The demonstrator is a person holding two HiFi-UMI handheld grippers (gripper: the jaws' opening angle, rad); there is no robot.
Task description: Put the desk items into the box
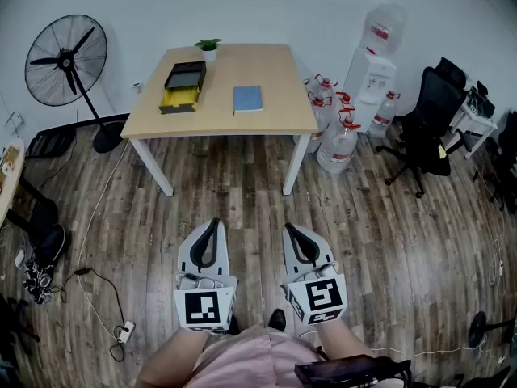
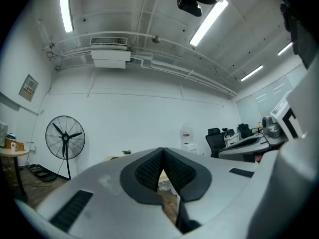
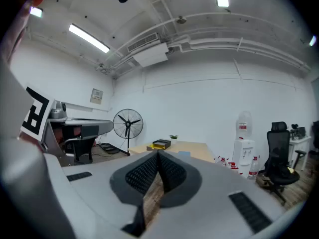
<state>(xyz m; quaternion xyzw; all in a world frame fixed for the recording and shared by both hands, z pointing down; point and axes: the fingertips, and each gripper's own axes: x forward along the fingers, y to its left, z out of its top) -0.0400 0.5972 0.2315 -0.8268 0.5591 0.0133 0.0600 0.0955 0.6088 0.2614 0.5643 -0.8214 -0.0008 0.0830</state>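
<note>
Across the room stands a wooden desk (image 1: 275, 118). On it lie a yellow and black box (image 1: 182, 87), a blue notebook (image 1: 247, 99) and a small potted plant (image 1: 208, 48). Both grippers hang low over the floor, well short of the desk. My left gripper (image 1: 214, 221) is shut with nothing between its jaws, and so is my right gripper (image 1: 289, 227). The right gripper view shows its shut tips (image 3: 158, 153) with the box (image 3: 160, 144), notebook (image 3: 183, 153) and plant (image 3: 173, 137) beyond. In the left gripper view the shut tips (image 2: 162, 150) hide most of the desk.
A standing fan (image 1: 66, 59) is left of the desk. A water dispenser (image 1: 373, 55) and several water bottles (image 1: 335, 132) stand to its right, with a black office chair (image 1: 426, 128) further right. Cables and a power strip (image 1: 121, 330) lie on the floor at left.
</note>
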